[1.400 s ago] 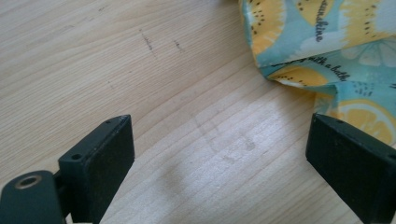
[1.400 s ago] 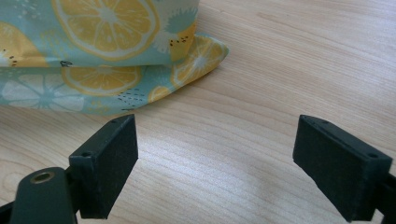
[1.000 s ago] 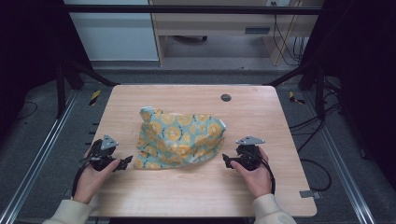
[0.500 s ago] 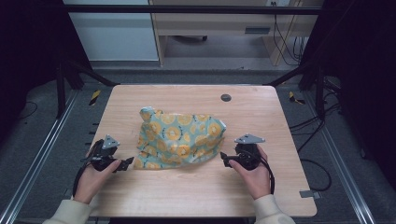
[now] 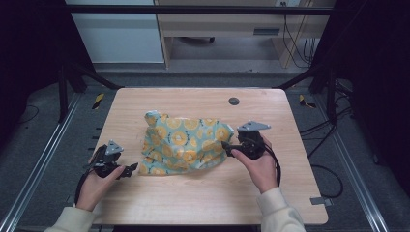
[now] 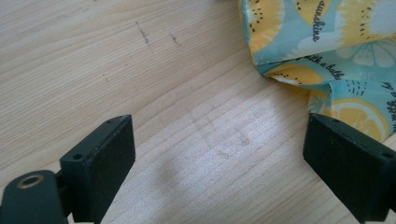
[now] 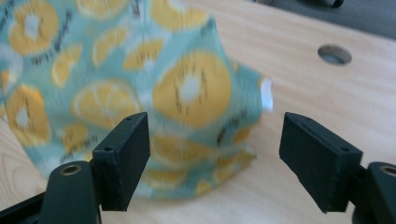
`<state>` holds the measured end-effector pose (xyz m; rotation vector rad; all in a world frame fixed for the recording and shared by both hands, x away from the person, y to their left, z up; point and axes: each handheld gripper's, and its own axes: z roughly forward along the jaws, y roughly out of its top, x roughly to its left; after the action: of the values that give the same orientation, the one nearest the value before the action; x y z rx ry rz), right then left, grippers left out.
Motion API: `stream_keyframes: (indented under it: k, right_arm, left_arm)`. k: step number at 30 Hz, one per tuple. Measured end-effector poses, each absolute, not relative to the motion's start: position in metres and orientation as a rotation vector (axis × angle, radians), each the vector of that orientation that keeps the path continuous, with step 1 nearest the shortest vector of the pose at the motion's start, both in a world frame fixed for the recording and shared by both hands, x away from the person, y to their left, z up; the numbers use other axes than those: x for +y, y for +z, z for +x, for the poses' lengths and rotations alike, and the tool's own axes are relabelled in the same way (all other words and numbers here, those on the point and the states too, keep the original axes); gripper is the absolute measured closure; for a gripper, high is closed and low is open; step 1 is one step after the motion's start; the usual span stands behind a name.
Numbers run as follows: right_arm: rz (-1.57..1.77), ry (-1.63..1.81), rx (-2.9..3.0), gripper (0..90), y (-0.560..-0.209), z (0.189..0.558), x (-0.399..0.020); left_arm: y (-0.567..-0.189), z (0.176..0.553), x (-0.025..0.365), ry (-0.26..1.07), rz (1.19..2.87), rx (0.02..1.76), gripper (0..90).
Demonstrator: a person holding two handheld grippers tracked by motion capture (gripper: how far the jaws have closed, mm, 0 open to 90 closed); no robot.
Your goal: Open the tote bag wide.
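**One cloth, two grippers, one bare wooden table**

I see a single crumpled cloth (image 5: 186,143), pale teal with yellow lemon slices and small dark lettering, lying near the middle of the table (image 5: 203,198), a little toward my left. It sits bunched up, with a raised fold at its right end and a small white tag showing there in the right gripper view.

I count two grippers. My right gripper (image 5: 227,145) is at the cloth's right edge, held in my right hand (image 5: 258,162). Its jaws have just been closing, yet in the right gripper view (image 7: 212,158) they stand apart with the cloth's raised corner in the gap between them; the pads do not press on the fabric, so I call it unclamped. My left gripper (image 5: 130,169) sits just beside the cloth's lower left corner, in my left hand (image 5: 94,186). In the left gripper view (image 6: 219,168) its jaws are spread wide over bare wood, with the cloth's hem close to one jaw; I cannot tell whether they touch.

The table is light wood with rounded corners and one round dark hole (image 5: 234,101) near its far edge. Around it lies grey floor (image 5: 43,145) with metal rails on both sides, loose cables at the right, and pale cabinets (image 5: 116,34) beyond the far edge. The rest of the room is dark.
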<state>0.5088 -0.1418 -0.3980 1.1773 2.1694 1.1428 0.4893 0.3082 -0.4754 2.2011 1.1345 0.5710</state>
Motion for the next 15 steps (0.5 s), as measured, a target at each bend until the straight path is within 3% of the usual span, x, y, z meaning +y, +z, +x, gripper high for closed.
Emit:
stream_keyframes:
  k: [5, 12, 13, 15]
  right_arm:
    - [1.182, 1.120, 2.200, 27.6, -0.382, 0.533, -0.127]
    - [1.243, 1.134, 2.260, 32.8, -0.390, 0.562, -0.119]
    - [1.244, 1.145, 2.282, 43.0, -0.393, 0.565, -0.116]
    - [1.228, 1.168, 2.296, 54.9, -0.394, 0.565, -0.113]
  left_arm:
    - [-0.475, 0.489, 0.307, 0.569, 2.210, 1.128, 9.0]
    - [-0.475, 0.489, 0.307, 0.570, 2.210, 1.128, 9.0]
    - [-0.475, 0.489, 0.307, 0.571, 2.209, 1.127, 9.0]
    - [-0.475, 0.489, 0.307, 0.572, 2.209, 1.127, 9.0]
